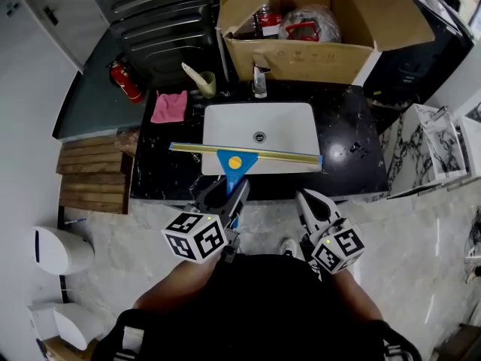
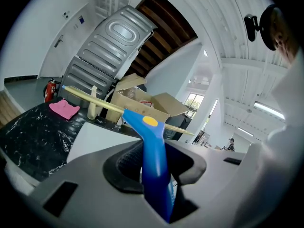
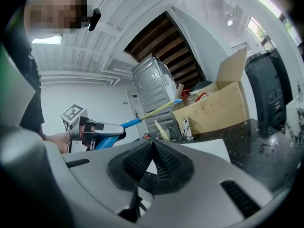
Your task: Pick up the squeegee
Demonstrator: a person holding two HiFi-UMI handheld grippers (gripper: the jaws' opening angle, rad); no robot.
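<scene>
The squeegee (image 1: 235,164) has a blue handle with a yellow dot and a long yellowish blade. It is held off the counter, with the blade lying crosswise over the front edge of the white sink (image 1: 259,119). My left gripper (image 1: 228,195) is shut on the blue handle (image 2: 153,146), and the blade points away from me. In the right gripper view the squeegee (image 3: 151,112) sticks out of the left gripper (image 3: 95,129) at the left. My right gripper (image 1: 310,204) hovers to the right of the handle, its jaws (image 3: 153,146) pressed together on nothing.
The sink sits in a black marble counter (image 1: 349,153) with a faucet (image 1: 260,81) behind it. A pink cloth (image 1: 170,106) and a cup (image 1: 205,83) lie at back left. An open cardboard box (image 1: 316,55) stands behind. Wooden slats (image 1: 94,175) flank the left; a red fire extinguisher (image 1: 126,81) stands beyond.
</scene>
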